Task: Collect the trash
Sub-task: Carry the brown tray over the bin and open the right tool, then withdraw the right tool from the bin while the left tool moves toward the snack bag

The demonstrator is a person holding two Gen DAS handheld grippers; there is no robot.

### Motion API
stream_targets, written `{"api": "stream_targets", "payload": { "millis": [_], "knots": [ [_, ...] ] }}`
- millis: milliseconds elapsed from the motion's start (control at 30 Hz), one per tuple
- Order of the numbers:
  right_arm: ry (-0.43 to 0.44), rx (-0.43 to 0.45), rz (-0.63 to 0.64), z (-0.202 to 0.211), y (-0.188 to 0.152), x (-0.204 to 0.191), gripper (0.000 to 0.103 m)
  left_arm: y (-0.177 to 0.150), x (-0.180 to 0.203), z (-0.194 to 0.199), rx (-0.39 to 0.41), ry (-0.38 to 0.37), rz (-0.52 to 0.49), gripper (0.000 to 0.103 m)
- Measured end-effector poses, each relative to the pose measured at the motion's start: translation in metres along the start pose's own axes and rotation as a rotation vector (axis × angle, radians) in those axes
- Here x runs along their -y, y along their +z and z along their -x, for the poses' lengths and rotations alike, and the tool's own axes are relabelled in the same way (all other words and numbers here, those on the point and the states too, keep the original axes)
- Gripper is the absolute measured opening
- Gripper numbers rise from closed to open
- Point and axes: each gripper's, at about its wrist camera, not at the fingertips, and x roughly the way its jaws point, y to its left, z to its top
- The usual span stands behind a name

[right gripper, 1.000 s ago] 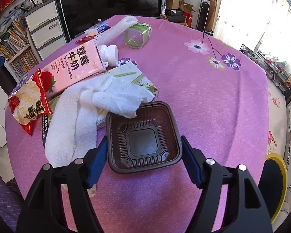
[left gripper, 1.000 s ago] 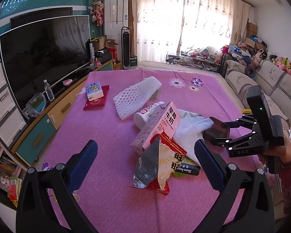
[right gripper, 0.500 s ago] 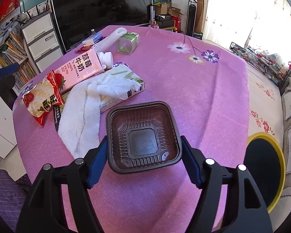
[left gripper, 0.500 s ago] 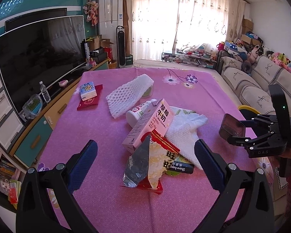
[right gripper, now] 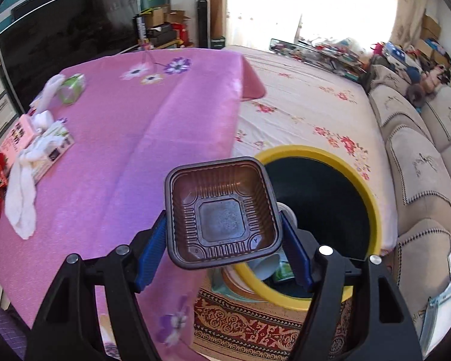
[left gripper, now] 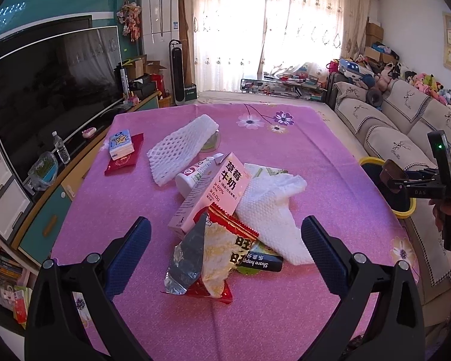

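My right gripper (right gripper: 224, 240) is shut on a brown square plastic tray (right gripper: 222, 210) and holds it at the table's right edge, partly over the yellow-rimmed trash bin (right gripper: 366, 192). The tray (left gripper: 391, 176) and bin (left gripper: 368, 161) also show in the left wrist view. My left gripper (left gripper: 225, 246) is open and empty above a trash pile: a red snack bag (left gripper: 216, 258), a pink milk carton (left gripper: 213, 192), a white cloth (left gripper: 270, 210) and a white bottle (left gripper: 195, 174).
On the pink tablecloth (left gripper: 315, 156) lie a white foam net (left gripper: 180, 144), a tissue pack (left gripper: 121, 144) on a red booklet, and a green cup (right gripper: 72, 87). A TV (left gripper: 51, 90) stands left, a sofa (left gripper: 406, 120) right. The bin holds some trash.
My right gripper has carried the brown tray to the right, off the pile and out to the table's edge over the yellow bin. The left gripper has stayed open above the pile.
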Motion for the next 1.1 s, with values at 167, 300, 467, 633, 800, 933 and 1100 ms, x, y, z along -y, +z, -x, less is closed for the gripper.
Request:
{"api": "stream_targets", "payload": {
  "millis": [167,300,467,633,800,933,1100],
  "knots": [
    [-0.076,-0.039,-0.085,-0.019,-0.002,0.05,0.068,0.002,0.007,-0.003,-0.005,-0.003,-0.011,0.098],
    [-0.102,-0.062,-0.126,-0.033,-0.002,0.071,0.068,0.003,0.01,-0.005,-0.011,0.001,-0.017,0.098],
    [-0.136,-0.07,-0.176,-0.043,-0.001,0.085,0.081,0.004,0.011,-0.006,-0.013,0.004,-0.018,0.098],
    [-0.143,-0.048,-0.187,-0.03,-0.004,0.079,0.081,0.003,0.009,-0.008,-0.018,0.006,-0.015,0.098],
    [-0.115,-0.01,-0.168,-0.005,-0.012,0.052,0.081,0.001,0.006,-0.013,-0.032,0.004,-0.01,0.098],
    [-0.076,0.021,-0.126,0.013,-0.014,0.028,0.081,0.002,0.001,-0.017,-0.036,0.01,-0.016,0.098],
    [-0.063,0.034,-0.07,0.021,-0.008,0.005,0.082,0.006,-0.009,-0.031,-0.056,0.003,0.003,0.098]
  ]
}}
